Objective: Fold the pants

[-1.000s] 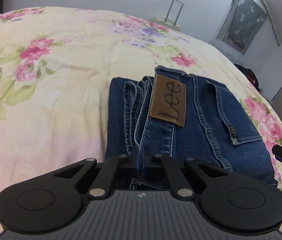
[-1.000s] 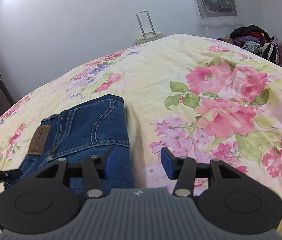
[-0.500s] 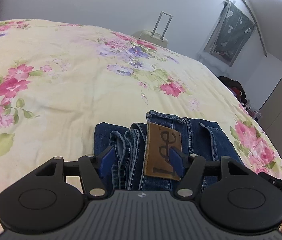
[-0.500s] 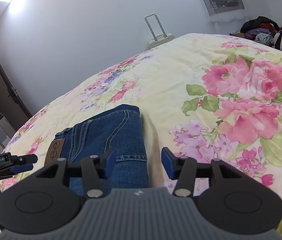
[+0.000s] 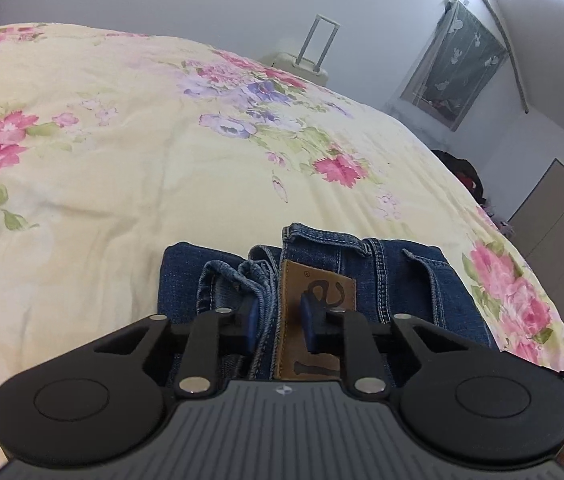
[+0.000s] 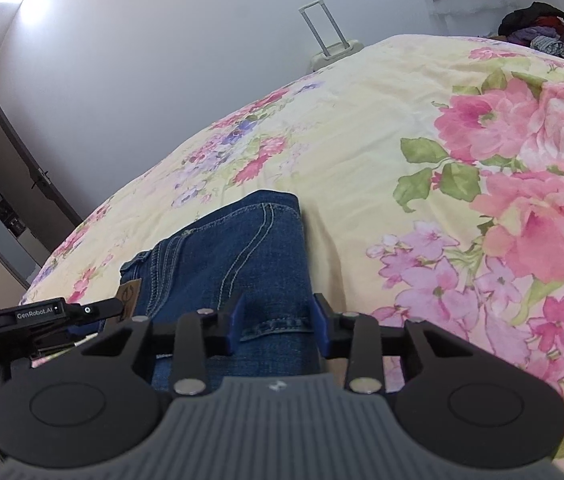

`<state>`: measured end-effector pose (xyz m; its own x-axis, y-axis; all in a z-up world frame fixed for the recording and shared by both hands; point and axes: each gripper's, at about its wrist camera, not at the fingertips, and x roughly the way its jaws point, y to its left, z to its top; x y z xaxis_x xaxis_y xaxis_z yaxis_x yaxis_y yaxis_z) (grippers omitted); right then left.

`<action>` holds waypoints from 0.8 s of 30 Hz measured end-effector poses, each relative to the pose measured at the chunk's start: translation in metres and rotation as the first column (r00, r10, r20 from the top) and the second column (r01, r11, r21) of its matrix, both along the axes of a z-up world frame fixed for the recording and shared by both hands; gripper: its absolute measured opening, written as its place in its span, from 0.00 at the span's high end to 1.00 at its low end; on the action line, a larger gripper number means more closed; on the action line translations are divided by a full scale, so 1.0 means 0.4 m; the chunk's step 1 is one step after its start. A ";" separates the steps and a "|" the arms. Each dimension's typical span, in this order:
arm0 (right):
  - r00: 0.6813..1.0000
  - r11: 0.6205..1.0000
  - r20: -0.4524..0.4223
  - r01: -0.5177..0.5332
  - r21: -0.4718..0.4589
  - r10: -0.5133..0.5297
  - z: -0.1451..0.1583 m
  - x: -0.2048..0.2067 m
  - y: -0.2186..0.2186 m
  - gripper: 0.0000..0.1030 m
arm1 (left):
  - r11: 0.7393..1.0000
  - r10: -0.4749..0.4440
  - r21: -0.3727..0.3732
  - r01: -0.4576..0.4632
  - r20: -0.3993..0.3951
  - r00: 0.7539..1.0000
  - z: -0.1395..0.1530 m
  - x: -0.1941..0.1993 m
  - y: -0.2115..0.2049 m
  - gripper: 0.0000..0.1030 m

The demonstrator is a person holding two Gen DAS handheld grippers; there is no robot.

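Observation:
Folded blue jeans (image 5: 386, 280) with a brown leather Lee patch (image 5: 314, 304) lie on the floral bed cover (image 5: 122, 184). My left gripper (image 5: 280, 322) is open, raised over the waistband end, with its fingers either side of the waistband seam and patch. My right gripper (image 6: 276, 326) is open over the jeans (image 6: 242, 248), its fingers spanning the folded right edge. The left gripper also shows at the left of the right wrist view (image 6: 94, 312).
The bed cover (image 6: 442, 184) spreads wide around the jeans. A white suitcase (image 5: 302, 66) stands past the far edge. A clothes pile (image 6: 542, 32) lies at the right by the wall, and a door (image 6: 14, 184) stands at the left.
My left gripper has let go of the waistband, opened and pulled back upward. My right gripper stayed open and shifted left over the jeans' right edge.

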<state>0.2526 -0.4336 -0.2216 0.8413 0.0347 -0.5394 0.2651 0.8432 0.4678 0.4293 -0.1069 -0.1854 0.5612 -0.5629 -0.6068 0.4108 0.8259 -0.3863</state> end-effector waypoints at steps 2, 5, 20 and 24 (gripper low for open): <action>1.000 1.000 -0.004 -0.004 0.000 0.004 0.000 0.000 -0.002 0.71 | 1.000 0.005 -0.013 -0.004 0.043 0.999 0.032 -0.023 0.002 0.85; 1.000 1.000 0.001 0.000 -0.011 0.000 0.013 -0.009 0.001 0.78 | 0.999 -0.015 0.041 0.008 0.178 0.984 0.115 -0.086 -0.016 0.86; 0.996 0.982 -0.017 -0.089 -0.167 0.088 0.093 0.073 0.058 0.88 | 0.987 0.075 0.142 -0.079 0.031 0.997 -0.024 -0.016 0.057 0.95; 0.971 0.966 -0.135 -0.218 -0.141 0.199 0.045 0.167 0.086 0.88 | 0.992 0.082 0.094 -0.081 -0.005 0.997 -0.012 -0.004 0.075 0.93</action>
<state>0.3195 -0.3990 -0.2038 0.7537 0.1114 -0.6477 0.1212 0.9451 0.3036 0.4275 -0.0768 -0.1901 0.5975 -0.4555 -0.6599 0.3372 0.8894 -0.3087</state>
